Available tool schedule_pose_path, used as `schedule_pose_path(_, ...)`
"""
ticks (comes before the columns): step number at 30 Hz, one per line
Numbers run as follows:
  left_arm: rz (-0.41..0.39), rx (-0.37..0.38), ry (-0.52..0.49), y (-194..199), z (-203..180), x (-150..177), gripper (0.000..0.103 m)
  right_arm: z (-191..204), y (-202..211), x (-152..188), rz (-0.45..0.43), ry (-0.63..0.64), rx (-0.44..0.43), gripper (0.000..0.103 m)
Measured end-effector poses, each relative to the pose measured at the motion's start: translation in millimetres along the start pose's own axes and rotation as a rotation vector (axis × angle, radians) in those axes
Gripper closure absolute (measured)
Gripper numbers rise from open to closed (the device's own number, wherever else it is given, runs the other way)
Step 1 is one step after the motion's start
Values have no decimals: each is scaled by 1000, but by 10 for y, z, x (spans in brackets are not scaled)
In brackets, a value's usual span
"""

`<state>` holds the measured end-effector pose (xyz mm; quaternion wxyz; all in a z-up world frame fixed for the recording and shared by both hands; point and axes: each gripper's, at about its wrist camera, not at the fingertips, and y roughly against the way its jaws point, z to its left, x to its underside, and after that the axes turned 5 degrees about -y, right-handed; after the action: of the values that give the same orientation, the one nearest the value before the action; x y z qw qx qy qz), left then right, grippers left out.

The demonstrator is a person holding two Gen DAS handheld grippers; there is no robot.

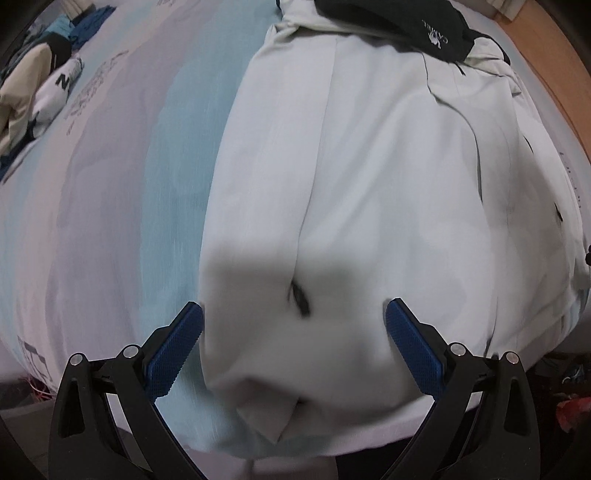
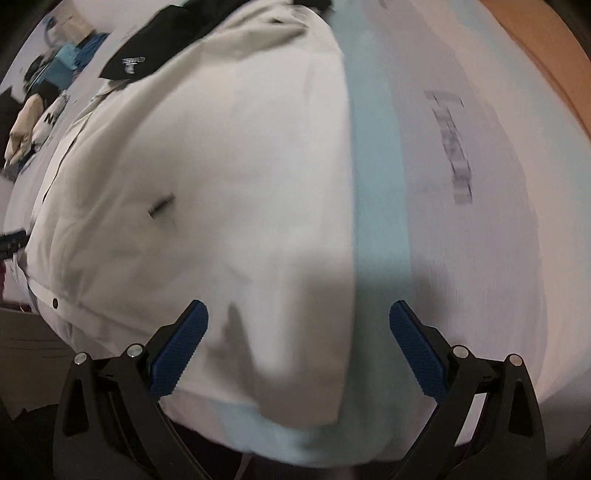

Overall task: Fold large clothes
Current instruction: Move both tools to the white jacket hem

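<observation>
Two open grippers (image 1: pixel 294 314) (image 2: pixel 298 314), one pale jacket (image 1: pixel 369 184).

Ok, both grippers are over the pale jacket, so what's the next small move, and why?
Probably lower both and close on the near hem: the left gripper and right gripper are open, holding nothing, and the pale jacket lies flat on the striped bedsheet.

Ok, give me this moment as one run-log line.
left tongs: open, over near hem | right tongs: open, over near corner | white jacket: flat on striped bedsheet | black garment: at far end
</observation>
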<state>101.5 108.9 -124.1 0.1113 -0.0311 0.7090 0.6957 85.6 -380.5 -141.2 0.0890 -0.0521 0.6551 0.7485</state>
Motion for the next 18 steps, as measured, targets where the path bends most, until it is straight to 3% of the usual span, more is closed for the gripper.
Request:
schedule_pose_path(4,-2,58,52,32,66,119,6,-81,-49,101,34,-48,-57,13)
schedule_pose_path(9,-9,76,97,87,109,169,6,5,-91,155,54,-41,-96,19)
schedule_pose_path(12,-9,86,94,96,117,231,6,50,-137,175,65,-21,-65,27)
schedule_pose_path(15,-18,88,86,152,145,305,6,48,-201,188,75,-24,-19,39)
schedule_pose_path(18,-10,90,130,188,266,363,6,2,-202,168,83,-54,-12,57)
